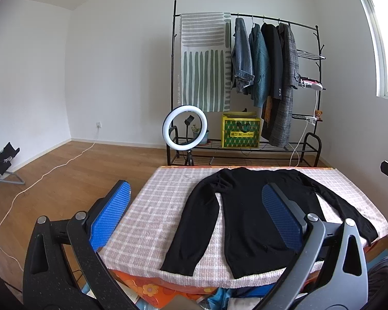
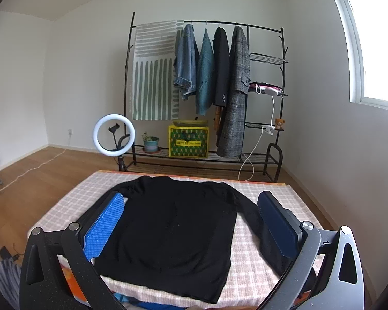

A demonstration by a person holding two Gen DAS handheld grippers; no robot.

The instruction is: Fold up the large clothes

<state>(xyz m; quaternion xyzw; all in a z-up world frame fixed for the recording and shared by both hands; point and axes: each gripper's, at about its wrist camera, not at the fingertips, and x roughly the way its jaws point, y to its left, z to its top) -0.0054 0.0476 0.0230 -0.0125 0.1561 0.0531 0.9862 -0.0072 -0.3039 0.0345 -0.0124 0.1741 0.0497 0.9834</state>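
Left gripper [image 1: 196, 211] wide open, holding nothing, above near table edge; right gripper [image 2: 191, 219] same, jaws straddling black sweater [image 2: 176, 230] from above; sweater flat, sleeves spread, on checked table cover [image 1: 152, 214]; beyond, clothes rack [image 2: 207, 90], yellow box [image 2: 188, 141] on lower shelf, contents unclear

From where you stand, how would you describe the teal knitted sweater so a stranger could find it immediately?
Look at the black metal clothes rack against the far wall, behind the table. Four garments hang on its rail, right of the striped cloth. The teal sweater is second from the left, between the denim jacket and the black coat, and the only green-blue knit.
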